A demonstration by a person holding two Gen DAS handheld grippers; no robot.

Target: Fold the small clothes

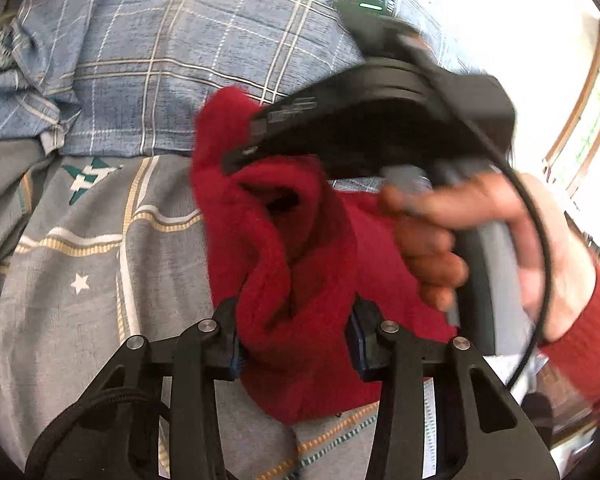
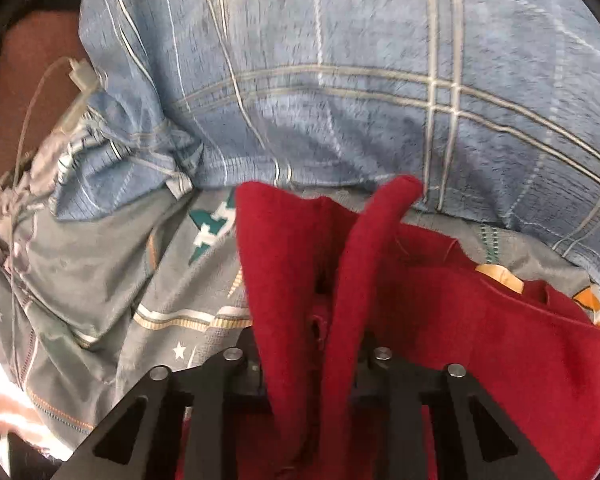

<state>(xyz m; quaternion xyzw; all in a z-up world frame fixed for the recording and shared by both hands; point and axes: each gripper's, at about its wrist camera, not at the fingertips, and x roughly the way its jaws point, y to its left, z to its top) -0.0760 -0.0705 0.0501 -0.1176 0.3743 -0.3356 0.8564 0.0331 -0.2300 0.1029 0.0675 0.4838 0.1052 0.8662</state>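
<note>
Each tool [image 1: 296, 340] [image 2: 312, 368] pinches the red garment [image 1: 300, 248]; grey patterned bedsheet [image 1: 80, 248] beneath; blue plaid pillow [image 2: 340, 60] beyond.

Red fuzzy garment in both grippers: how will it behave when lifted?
Likely floppy: the red garment bunches into soft folds between the right gripper fingers and sags around the left gripper. Probably light. Its fuzzy nap suggests good grip, little slipping.

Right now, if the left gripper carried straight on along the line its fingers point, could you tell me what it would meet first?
The left gripper already grips the red garment, so more of that fabric comes first. Just beyond looms the right gripper's black body, probably next, though depth is unclear.
</note>
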